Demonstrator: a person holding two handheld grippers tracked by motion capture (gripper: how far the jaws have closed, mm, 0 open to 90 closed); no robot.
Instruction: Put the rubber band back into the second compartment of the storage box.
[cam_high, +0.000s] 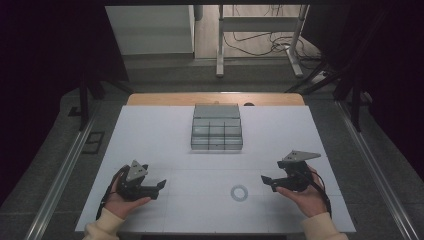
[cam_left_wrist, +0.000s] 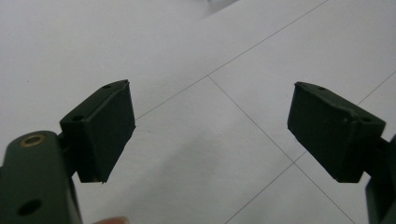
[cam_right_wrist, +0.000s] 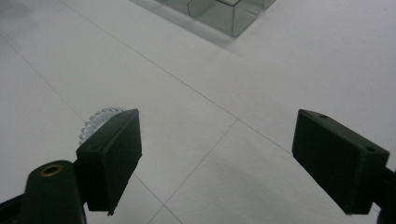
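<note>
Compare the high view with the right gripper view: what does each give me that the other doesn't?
High view alone: both hands, the left gripper, the whole compartment box, and the floor beyond the table.
Right gripper view alone: a close look along the right gripper, jaws wide apart with nothing between.
Both: the clear coiled ring lying flat, the box's corner, the white tabletop.

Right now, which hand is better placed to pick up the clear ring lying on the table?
Right. The right tool is open and sits just beside the clear ring; in its own view the ring peeks out behind one jaw. The left tool, also open, is farther from it.
</note>
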